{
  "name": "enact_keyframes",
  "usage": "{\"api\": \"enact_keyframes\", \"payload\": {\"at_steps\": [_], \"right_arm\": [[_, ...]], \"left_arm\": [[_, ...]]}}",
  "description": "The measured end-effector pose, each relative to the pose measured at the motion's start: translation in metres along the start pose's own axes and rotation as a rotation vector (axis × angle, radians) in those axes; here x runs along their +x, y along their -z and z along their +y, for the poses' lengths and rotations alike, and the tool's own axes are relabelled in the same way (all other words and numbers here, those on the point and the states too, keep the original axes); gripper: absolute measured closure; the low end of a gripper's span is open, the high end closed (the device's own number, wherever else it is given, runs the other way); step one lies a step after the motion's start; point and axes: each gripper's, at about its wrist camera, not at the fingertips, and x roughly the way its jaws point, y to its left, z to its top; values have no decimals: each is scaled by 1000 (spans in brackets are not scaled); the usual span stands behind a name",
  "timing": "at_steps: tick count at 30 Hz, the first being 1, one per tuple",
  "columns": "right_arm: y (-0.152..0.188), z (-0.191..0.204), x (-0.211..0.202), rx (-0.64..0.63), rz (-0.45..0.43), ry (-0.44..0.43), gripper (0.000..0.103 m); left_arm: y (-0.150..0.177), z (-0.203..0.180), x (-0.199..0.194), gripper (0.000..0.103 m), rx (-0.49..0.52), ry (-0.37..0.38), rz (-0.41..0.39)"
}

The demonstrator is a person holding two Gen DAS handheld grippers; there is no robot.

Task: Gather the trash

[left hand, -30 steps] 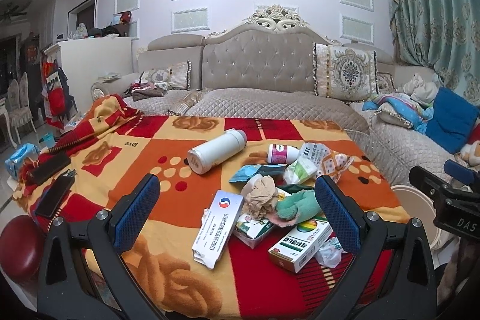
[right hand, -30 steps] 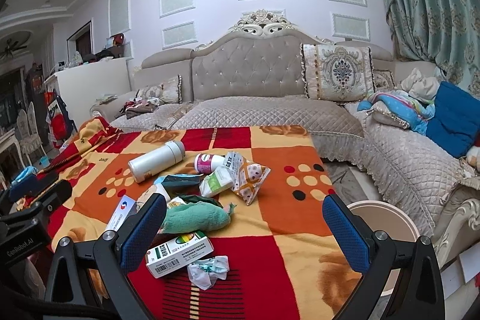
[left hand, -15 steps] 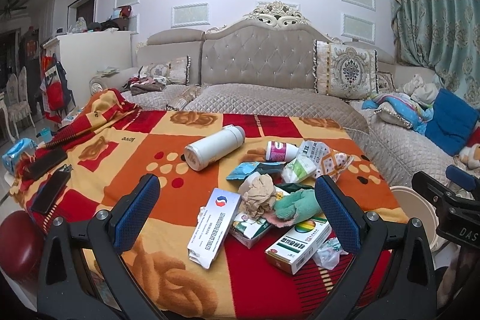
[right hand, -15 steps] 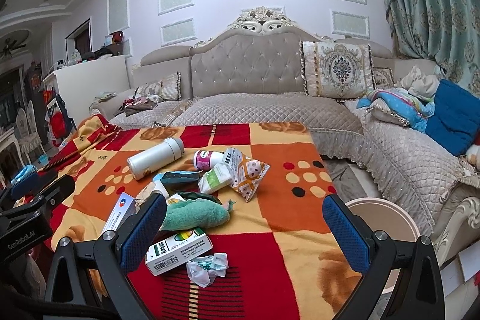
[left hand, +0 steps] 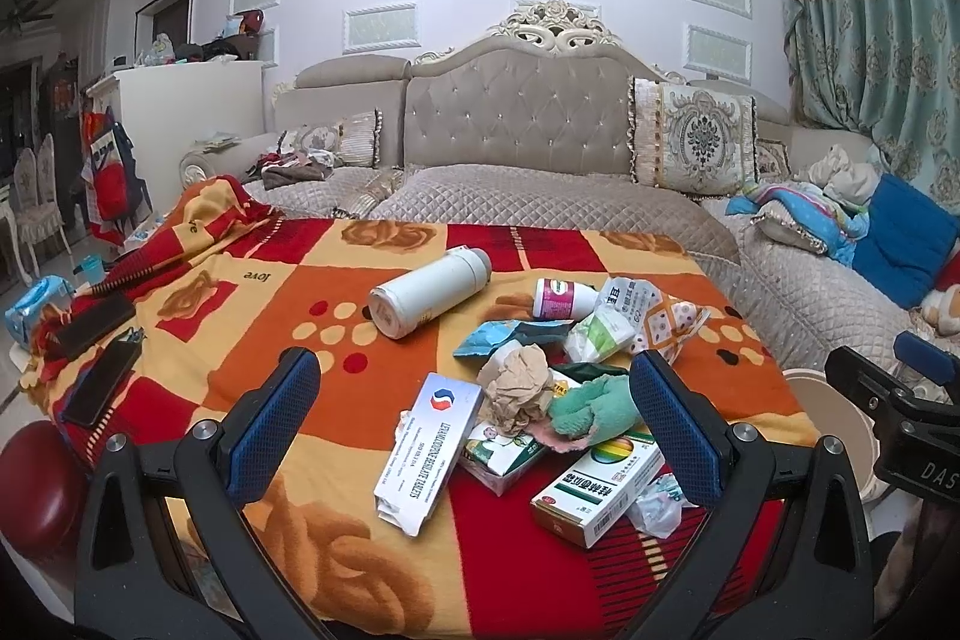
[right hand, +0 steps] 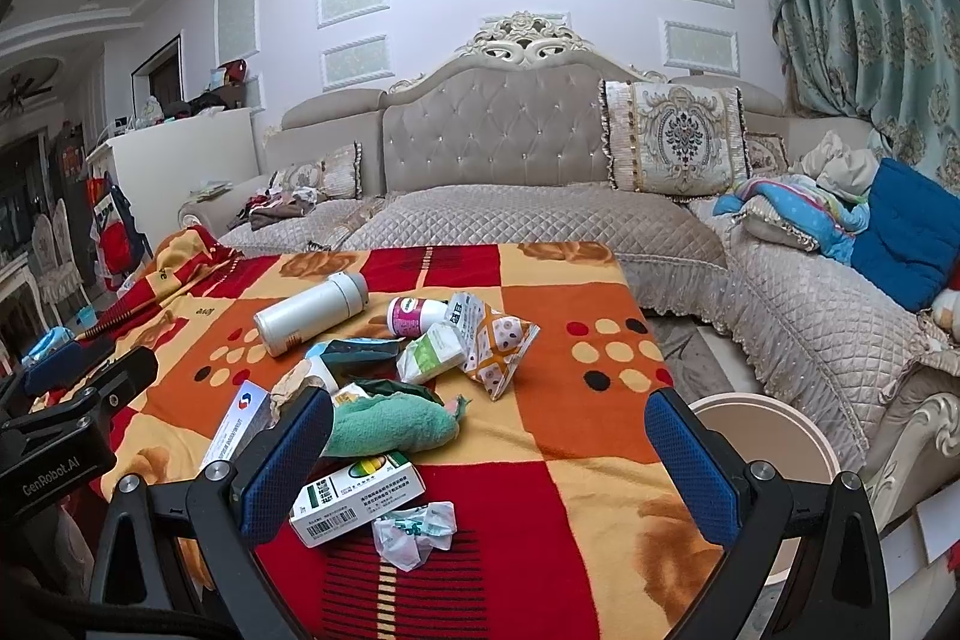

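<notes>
A pile of trash lies on a table covered with a red and orange blanket (left hand: 252,340). It holds a long white medicine box (left hand: 429,451), a crumpled brown paper (left hand: 519,388), a green cloth (left hand: 591,403), a green-and-white box (left hand: 603,490), a clear wrapper (left hand: 657,505), a pink-labelled bottle (left hand: 561,298) and a white flask (left hand: 429,298). My left gripper (left hand: 474,436) is open and empty, just short of the pile. My right gripper (right hand: 486,466) is open and empty, with the green-and-white box (right hand: 357,496) and wrapper (right hand: 414,526) by its left finger.
A round beige bin (right hand: 780,436) stands on the floor to the right of the table. Two dark phones (left hand: 99,385) lie on the blanket's left edge. A quilted sofa (left hand: 540,208) with cushions runs behind and along the right.
Both grippers have drifted slightly forward toward the pile, which sits a little lower and nearer in view. Both stay open and empty.
</notes>
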Motion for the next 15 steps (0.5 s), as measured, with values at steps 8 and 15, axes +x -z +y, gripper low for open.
{"api": "enact_keyframes", "payload": {"at_steps": [8, 15], "right_arm": [[2, -1, 3, 8, 21, 0, 0], [3, -1, 6, 9, 32, -3, 0]], "left_arm": [[5, 0, 3, 0, -1, -1, 13], [6, -2, 4, 0, 2, 7, 15]]}}
